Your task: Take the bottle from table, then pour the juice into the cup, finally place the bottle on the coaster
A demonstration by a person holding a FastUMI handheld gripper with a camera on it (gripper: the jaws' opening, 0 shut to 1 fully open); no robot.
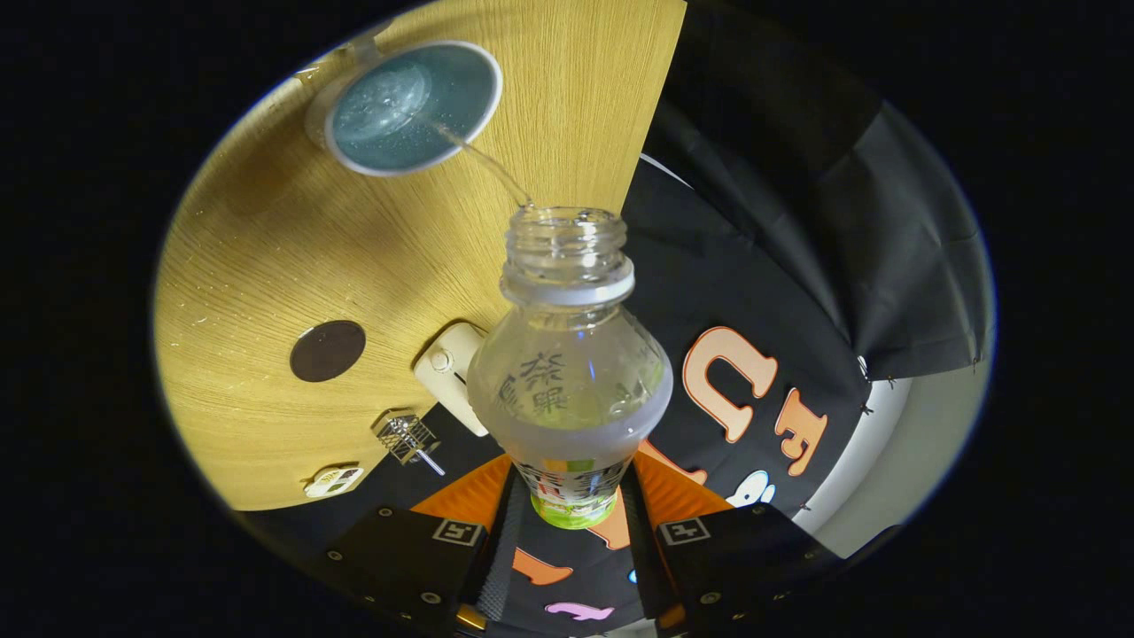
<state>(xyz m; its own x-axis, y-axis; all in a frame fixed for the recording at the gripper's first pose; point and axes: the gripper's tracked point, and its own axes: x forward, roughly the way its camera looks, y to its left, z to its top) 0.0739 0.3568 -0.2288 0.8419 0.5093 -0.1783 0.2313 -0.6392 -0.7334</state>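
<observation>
My gripper is shut on a clear plastic bottle, with both fingers pressing on its labelled lower body. The bottle is uncapped and tipped forward, its open mouth pointing away from the fingers. A thin clear stream runs from the mouth into the blue-green cup beyond it on the wooden table. Liquid with bubbles lies in the cup. A dark round coaster rests on the table, off to the side of the bottle and nearer to me than the cup.
A white rectangular device lies by the table edge just behind the bottle. A small metal wire stand and a small white object sit along the same edge. Black cloth hangs past the table's far side.
</observation>
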